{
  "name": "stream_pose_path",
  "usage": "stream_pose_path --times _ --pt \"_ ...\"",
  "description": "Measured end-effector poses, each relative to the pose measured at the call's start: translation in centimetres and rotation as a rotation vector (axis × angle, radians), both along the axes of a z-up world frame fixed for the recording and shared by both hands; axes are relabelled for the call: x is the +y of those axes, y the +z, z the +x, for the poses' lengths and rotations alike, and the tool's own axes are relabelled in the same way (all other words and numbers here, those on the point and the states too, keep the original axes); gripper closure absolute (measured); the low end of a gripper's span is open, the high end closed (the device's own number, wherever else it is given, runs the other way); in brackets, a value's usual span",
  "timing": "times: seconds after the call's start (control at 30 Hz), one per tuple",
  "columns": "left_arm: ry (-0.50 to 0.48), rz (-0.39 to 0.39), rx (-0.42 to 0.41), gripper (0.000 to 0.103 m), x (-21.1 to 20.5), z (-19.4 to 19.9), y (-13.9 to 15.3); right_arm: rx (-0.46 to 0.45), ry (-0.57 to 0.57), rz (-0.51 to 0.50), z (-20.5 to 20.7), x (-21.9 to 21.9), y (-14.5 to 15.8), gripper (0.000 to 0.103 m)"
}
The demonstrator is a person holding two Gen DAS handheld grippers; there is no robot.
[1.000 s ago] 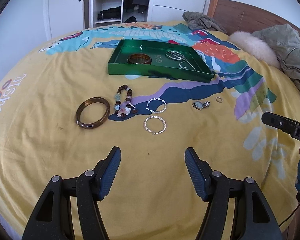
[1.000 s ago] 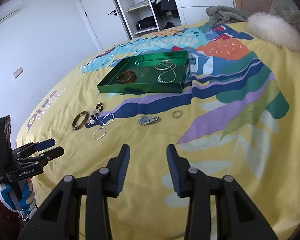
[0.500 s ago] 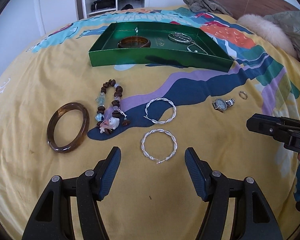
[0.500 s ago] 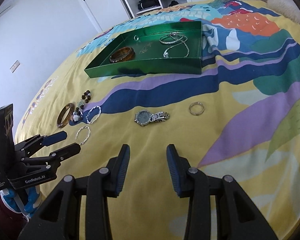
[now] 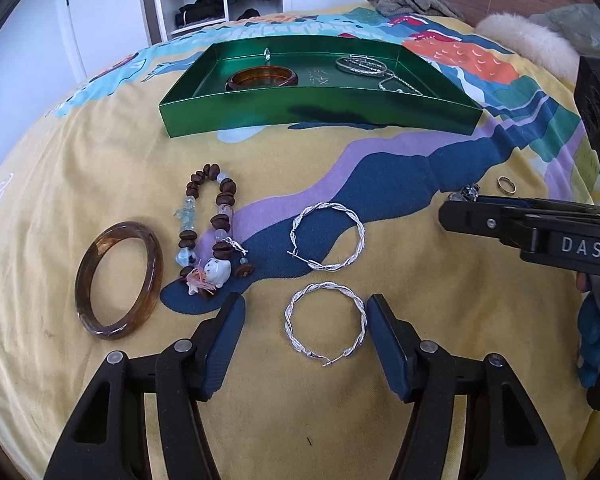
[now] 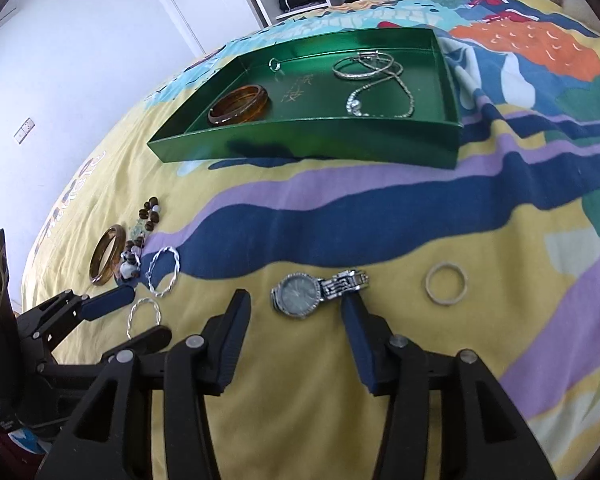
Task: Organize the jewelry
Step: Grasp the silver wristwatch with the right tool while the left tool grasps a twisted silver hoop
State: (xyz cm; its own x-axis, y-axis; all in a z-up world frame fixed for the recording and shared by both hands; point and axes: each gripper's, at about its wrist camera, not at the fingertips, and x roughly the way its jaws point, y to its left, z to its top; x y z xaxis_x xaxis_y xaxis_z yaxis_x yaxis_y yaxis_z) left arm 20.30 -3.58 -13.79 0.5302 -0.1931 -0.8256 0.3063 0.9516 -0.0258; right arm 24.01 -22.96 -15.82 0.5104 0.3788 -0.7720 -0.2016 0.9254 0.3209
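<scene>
Black claw, blue ribbed pads, silver screws.

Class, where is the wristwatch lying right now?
In the right wrist view, the wristwatch lies on the bedspread just ahead of the open right tongs, left of a plain ring.

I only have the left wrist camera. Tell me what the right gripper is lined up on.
Observer: The right gripper is open, its jaws either side of a watch on the blanket, not gripping it.
Operator: Describe how the watch lies.
Observer: Face up, with its metal band stretched toward the right-hand jaw.
Operator: Check the tray's near right part; the wall blocks me.
Observer: A chain necklace lies looped there, inside the tray.
</scene>
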Motion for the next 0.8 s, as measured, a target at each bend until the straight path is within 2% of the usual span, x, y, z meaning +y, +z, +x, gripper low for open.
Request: stream_pose_path --times 0.1,0.2,0.27,0.33,0.6,0.8 --pt "-0.001 -0.006 -0.003 0.043 -0.2 0.2 -0.1 -0.015 0.005 -0.014 0.5 0.6 -0.2 0.057" --pt "-0.013 -0.016 -0.004 0.051 -0.3 0.3 -0.1 -0.035 0.021 -0.034 0.7 1.3 -0.4 0.058" --pt "-0.022 -0.021 -0.008 0.058 -0.5 0.3 -0.1 -0.043 0.029 -0.032 0.6 1.2 -0.4 0.076" --pt "-0.029 -0.022 -0.013 0.062 -0.5 0.2 0.0 -0.041 0.027 -0.017 0.3 0.8 -0.6 0.076" --pt "-0.024 -0.030 -0.035 0.063 -0.3 -0.6 0.8 -0.084 0.037 -0.005 -1.7 0.6 0.1 0.077" --pt "-0.007 -0.051 -0.058 0.063 0.3 -1.4 2.3 -0.121 0.033 0.013 -3.6 -0.1 1.7 0.077"
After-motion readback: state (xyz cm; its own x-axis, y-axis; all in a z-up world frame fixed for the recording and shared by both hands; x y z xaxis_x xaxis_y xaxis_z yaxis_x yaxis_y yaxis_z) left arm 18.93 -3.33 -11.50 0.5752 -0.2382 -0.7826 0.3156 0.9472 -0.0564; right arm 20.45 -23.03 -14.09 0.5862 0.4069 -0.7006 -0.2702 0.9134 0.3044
